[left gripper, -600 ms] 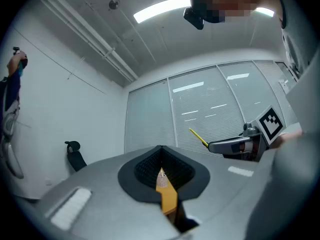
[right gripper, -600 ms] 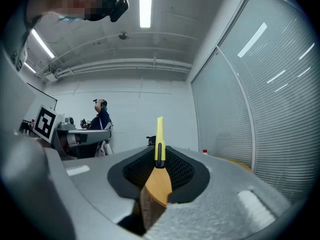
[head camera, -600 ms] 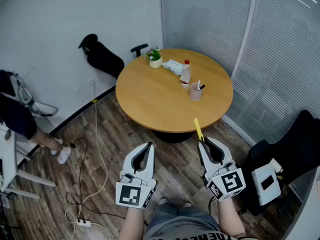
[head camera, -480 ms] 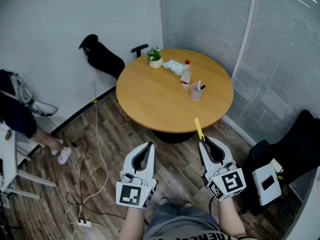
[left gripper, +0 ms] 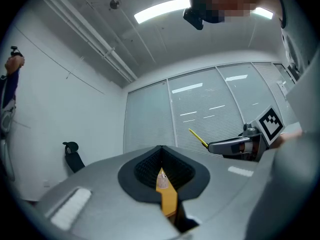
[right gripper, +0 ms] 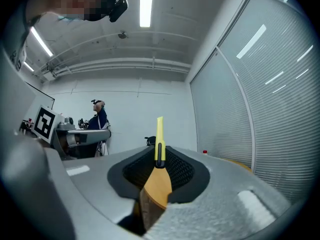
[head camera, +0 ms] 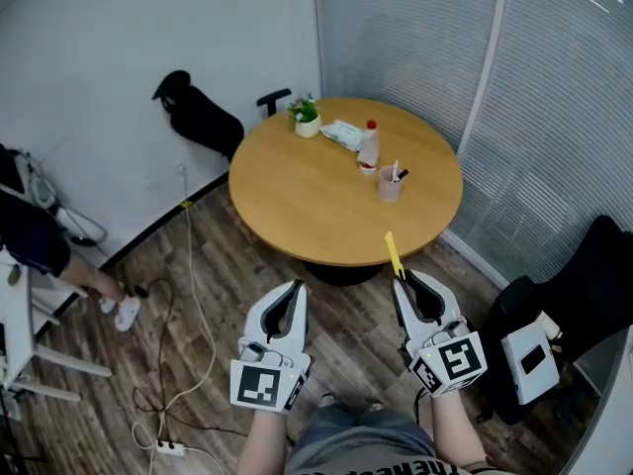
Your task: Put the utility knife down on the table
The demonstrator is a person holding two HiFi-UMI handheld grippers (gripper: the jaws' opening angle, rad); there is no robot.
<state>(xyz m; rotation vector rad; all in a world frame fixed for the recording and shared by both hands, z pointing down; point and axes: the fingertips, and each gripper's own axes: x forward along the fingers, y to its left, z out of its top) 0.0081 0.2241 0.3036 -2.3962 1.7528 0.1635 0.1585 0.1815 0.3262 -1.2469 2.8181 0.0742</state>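
Observation:
A yellow utility knife [head camera: 393, 254] sticks up out of my right gripper [head camera: 403, 283], whose jaws are shut on it; in the right gripper view the utility knife [right gripper: 159, 139] stands upright between the pads. The knife hangs just short of the near edge of the round wooden table [head camera: 307, 201]. My left gripper [head camera: 291, 290] is held beside the right one over the floor, its jaws shut with nothing between them [left gripper: 161, 171]. Both grippers point toward the table.
On the table's far side stand a small potted plant [head camera: 306, 114], a tissue pack [head camera: 342, 133], a bottle [head camera: 368, 143] and a cup with pens [head camera: 388, 181]. A black chair [head camera: 203, 115] stands behind the table, another chair [head camera: 584, 300] at right. Cables [head camera: 168, 364] lie on the floor at left.

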